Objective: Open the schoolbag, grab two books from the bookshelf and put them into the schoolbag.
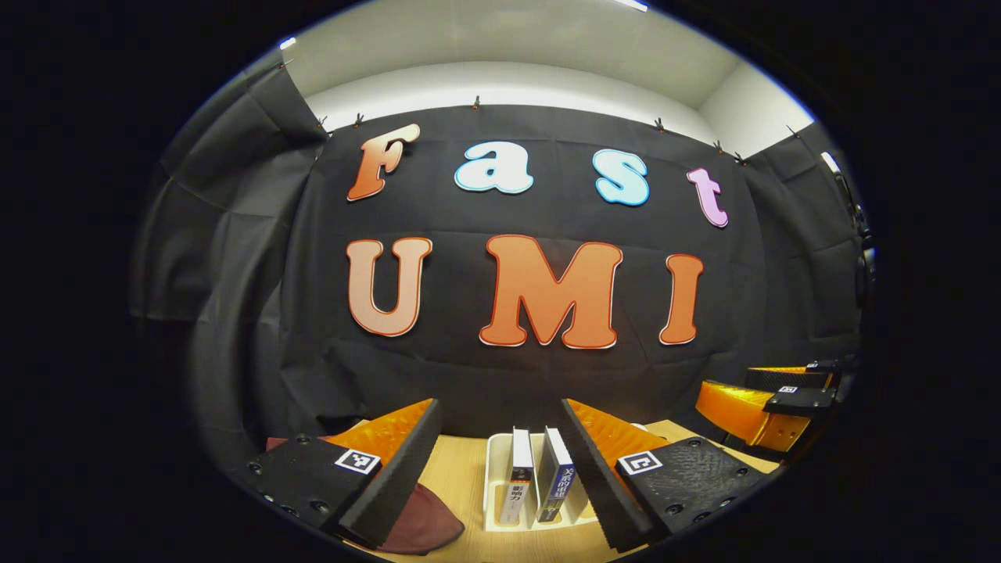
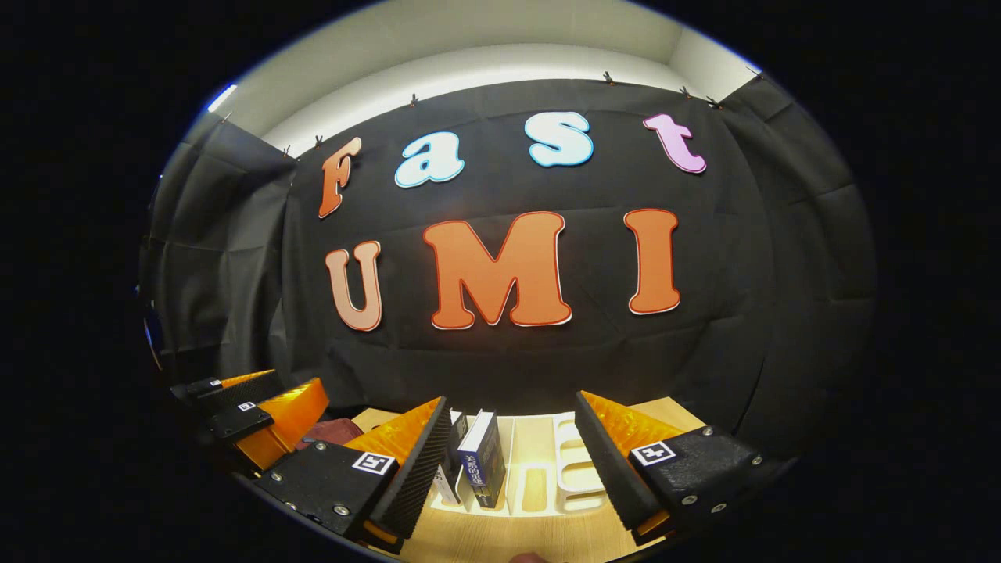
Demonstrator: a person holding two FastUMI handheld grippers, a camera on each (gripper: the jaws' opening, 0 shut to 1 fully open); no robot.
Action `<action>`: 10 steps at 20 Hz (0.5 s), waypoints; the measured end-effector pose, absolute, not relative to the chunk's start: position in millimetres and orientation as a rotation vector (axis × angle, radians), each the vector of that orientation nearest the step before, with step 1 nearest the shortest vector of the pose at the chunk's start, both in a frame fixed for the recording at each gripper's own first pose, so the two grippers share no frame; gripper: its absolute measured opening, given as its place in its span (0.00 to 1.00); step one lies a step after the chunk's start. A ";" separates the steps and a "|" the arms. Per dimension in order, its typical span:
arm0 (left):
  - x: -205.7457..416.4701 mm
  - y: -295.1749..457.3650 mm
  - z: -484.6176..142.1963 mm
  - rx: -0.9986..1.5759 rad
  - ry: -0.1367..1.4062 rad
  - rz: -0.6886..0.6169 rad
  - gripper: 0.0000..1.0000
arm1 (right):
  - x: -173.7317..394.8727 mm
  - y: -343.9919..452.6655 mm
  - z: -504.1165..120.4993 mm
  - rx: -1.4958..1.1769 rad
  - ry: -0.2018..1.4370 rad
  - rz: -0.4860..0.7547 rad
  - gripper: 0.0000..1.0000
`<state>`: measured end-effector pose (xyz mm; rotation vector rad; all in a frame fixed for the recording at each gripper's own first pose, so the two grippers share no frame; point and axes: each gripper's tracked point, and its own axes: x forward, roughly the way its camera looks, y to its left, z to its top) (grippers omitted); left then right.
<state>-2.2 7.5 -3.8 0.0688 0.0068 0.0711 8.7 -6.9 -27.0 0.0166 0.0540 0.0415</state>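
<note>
Both grippers raised and parted before the books, nothing taken yet.

We hold the left gripper (image 1: 500,477) with its fingers wide apart and empty at the bottom centre of its view, framing two upright books (image 1: 538,485) in the white bookshelf rack (image 1: 494,485), which seems to us a line-up for a grasp. The maroon schoolbag (image 1: 422,528) lies at the lower left, partly behind a finger; we cannot tell whether it is open. The right gripper (image 2: 512,461) is likewise spread and empty, with the books at bottom centre of its view, left of the rack's free slots. The light wooden desk (image 1: 461,477) carries everything, and black cloth walls the booth under a pale ceiling.
</note>
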 end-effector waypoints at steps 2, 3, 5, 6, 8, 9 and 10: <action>-0.4 10.1 -9.6 0.074 0.019 0.084 0.93 | 10.4 -6.7 -32.9 0.014 0.066 0.047 0.94; 1.3 10.2 -12.6 0.074 0.025 0.085 0.93 | 10.8 -7.2 -34.7 0.011 0.068 0.047 0.94; 2.4 13.7 -19.6 0.095 0.042 0.094 0.93 | 11.2 -7.0 -36.2 0.005 0.070 0.050 0.94; 0.6 15.4 -23.2 0.109 0.050 0.093 0.95 | 11.1 -6.9 -38.9 0.003 0.074 0.052 0.94; -1.1 16.0 -35.1 0.139 0.078 0.086 0.93 | 10.9 -6.7 -45.5 0.003 0.088 0.064 0.94; -4.3 16.3 -44.8 0.159 0.100 0.089 0.93 | 11.0 -7.1 -48.4 0.002 0.096 0.070 0.94; -10.3 15.4 -55.4 0.180 0.123 0.089 0.95 | 10.2 -10.9 -50.7 0.002 0.103 0.071 0.94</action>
